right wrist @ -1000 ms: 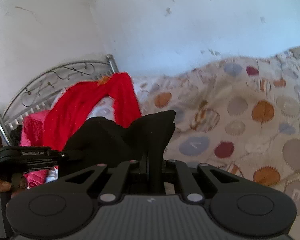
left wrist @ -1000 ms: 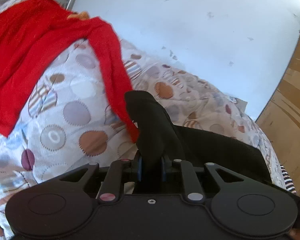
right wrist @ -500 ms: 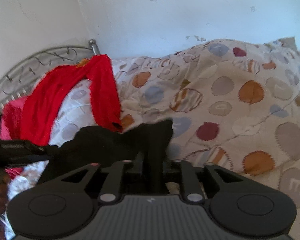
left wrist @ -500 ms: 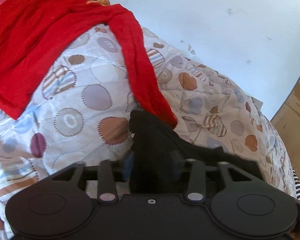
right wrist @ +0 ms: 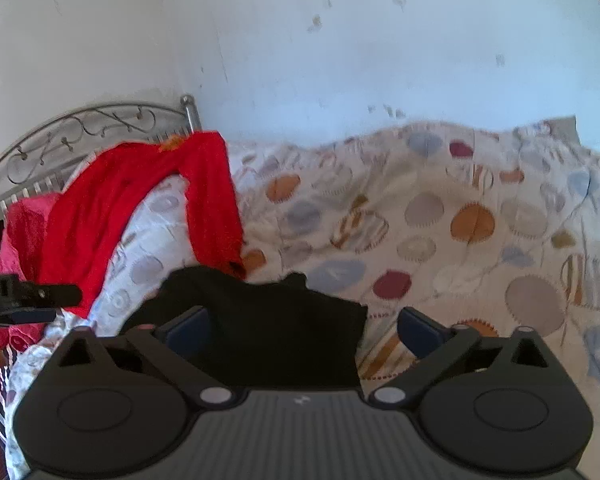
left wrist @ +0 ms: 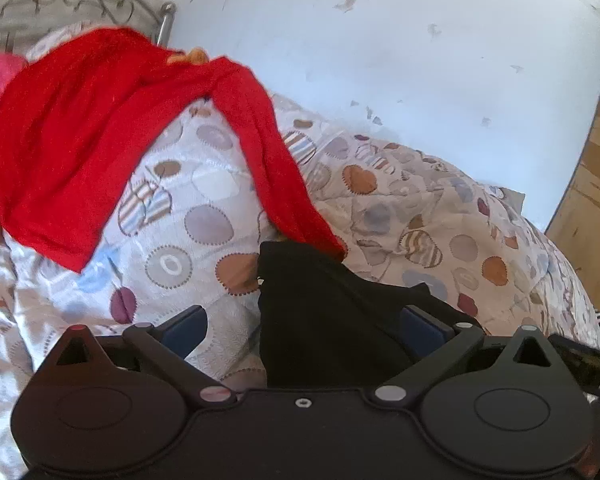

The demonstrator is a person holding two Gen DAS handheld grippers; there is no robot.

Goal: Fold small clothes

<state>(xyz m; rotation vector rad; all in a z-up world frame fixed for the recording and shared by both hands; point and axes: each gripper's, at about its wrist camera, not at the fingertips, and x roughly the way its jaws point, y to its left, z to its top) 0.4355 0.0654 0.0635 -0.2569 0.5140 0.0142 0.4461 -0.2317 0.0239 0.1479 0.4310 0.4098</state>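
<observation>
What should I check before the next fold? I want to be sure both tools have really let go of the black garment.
1. Left tool open, having just spread its jaws: ok.
2. Right tool open, likewise just spread: ok.
3. Black garment free of the blue pads, though lying between them: ok.
4. Black garment resting on the patterned bedspread: ok.
5. Red garment clear of the black one: not ok, its sleeve end reaches the black garment's edge.
6. Fold lying flat and even: cannot tell, the tools hide it.
</observation>
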